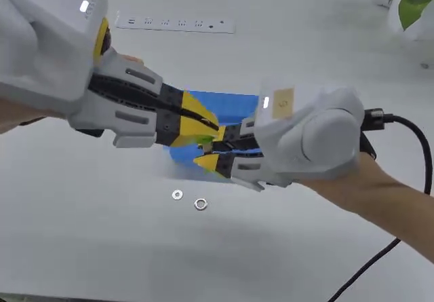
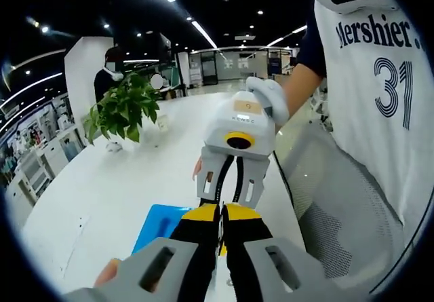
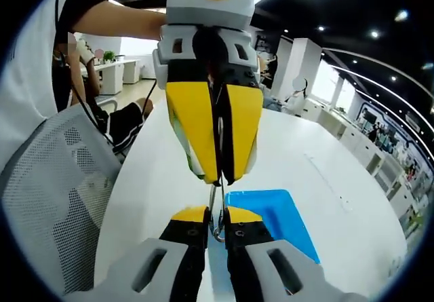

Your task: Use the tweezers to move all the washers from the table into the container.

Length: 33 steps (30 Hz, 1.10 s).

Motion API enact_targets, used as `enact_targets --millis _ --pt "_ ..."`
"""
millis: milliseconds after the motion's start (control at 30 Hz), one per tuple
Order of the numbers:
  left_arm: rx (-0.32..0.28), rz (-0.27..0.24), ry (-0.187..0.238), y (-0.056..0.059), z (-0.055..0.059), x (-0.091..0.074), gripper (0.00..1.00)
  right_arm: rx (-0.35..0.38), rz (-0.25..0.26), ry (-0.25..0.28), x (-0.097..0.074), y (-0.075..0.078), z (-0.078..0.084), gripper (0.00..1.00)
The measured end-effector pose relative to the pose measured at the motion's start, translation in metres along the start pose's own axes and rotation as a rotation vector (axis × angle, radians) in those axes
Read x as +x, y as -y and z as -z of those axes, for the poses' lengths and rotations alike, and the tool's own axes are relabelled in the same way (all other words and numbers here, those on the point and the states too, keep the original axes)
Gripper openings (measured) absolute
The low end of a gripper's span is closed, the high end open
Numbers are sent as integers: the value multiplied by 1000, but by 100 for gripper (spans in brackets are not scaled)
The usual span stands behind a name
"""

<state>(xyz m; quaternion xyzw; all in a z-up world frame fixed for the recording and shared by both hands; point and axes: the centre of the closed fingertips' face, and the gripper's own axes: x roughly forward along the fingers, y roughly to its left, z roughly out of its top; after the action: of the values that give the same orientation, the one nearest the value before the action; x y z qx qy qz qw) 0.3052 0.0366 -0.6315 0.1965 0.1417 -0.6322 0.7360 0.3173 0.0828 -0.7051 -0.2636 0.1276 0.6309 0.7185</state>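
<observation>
Tweezers of thin metal [image 3: 215, 203] sit pinched between my left claw [image 3: 218, 178] and right claw [image 3: 217, 217], likely mid-handover; next 1 must release them.

Bright overhead strip lighting, soft shadows, perhaps slight blur.

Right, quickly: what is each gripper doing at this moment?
Left gripper: closed on the tweezers.
Right gripper: closed on the other end of the same tweezers.
</observation>
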Motion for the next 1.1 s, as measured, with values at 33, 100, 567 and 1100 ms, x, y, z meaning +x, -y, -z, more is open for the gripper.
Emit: enact_targets --millis 33,100,567,1100 --pt "2 1 1 -3 -1 0 5 0 5 3 0 3 -1 10" --pt "18 5 -3 -9 -2 1 5 -3 16 1 0 11 -1 10" --pt "27 15 -16 -58 20 20 5 18 54 -40 19 59 27 10" --pt "-52 51 -40 -73 67 43 6 82 -5 -88 53 62 75 10"
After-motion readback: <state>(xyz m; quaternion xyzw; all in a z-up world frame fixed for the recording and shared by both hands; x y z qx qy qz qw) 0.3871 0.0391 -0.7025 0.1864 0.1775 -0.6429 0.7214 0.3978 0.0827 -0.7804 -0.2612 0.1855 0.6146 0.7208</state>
